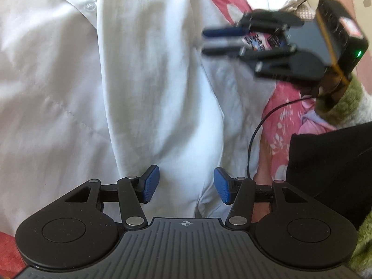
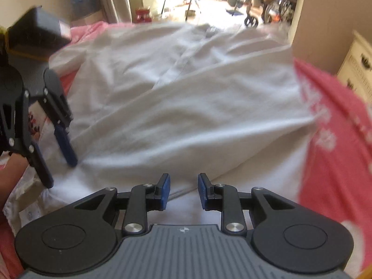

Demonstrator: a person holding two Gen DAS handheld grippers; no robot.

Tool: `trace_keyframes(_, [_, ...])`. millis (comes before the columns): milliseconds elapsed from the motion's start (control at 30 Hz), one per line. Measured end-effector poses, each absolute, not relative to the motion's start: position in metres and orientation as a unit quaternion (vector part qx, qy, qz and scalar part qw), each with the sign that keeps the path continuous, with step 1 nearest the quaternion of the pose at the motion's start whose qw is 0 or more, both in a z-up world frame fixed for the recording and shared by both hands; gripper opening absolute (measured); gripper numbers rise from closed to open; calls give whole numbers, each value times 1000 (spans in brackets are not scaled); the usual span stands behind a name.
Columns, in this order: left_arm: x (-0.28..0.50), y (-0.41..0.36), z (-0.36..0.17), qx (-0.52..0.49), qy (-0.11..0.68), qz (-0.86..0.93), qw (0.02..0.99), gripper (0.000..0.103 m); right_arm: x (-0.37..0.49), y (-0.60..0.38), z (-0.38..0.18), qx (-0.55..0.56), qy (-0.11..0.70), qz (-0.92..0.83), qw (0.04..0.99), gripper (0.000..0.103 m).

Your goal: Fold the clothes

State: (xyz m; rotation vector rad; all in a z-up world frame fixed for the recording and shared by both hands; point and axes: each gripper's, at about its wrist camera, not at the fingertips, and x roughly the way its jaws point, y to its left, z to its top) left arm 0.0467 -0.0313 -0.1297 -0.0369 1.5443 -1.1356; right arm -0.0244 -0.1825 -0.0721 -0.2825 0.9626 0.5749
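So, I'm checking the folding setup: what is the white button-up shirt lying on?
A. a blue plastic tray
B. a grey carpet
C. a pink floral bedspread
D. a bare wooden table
C: the white button-up shirt is spread over a pink floral bedspread, whose pink cloth also shows beside the shirt in the right wrist view.

Open white shirt (image 1: 151, 88) ahead, right tool (image 1: 207, 41) across its edge.

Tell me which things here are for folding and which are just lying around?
For folding: white shirt, left gripper, right gripper.
Just lying around: pink flowered bedcover, black cable, wheelchair, white drawers.
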Motion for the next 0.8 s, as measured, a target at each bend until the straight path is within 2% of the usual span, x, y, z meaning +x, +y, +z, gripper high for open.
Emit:
trace_keyframes(200, [49,-29,-130,-8,663,-477,577,52,9,-192,-72,-108,429,226,868,28])
trace_keyframes(233, [48,-28,-129,-9,662,-473,580,52,13,-192,-76,-105,431,220,869,29])
trace_keyframes(267, [47,-29,-128,-10,662,-468,585,52,17,-193,-82,-99,437,218,867,35])
trace_keyframes(467, [38,-14,-92,14,616,-429,660,52,20,-190,-80,-89,446,195,869,37])
trace_keyframes(667, [39,45,-55,2,591,-321,740,52,11,-170,-47,-71,418,203,883,40])
trace_keyframes(800, [25,113,-36,-14,600,-193,776,52,8,-146,-37,-63,410,236,879,40])
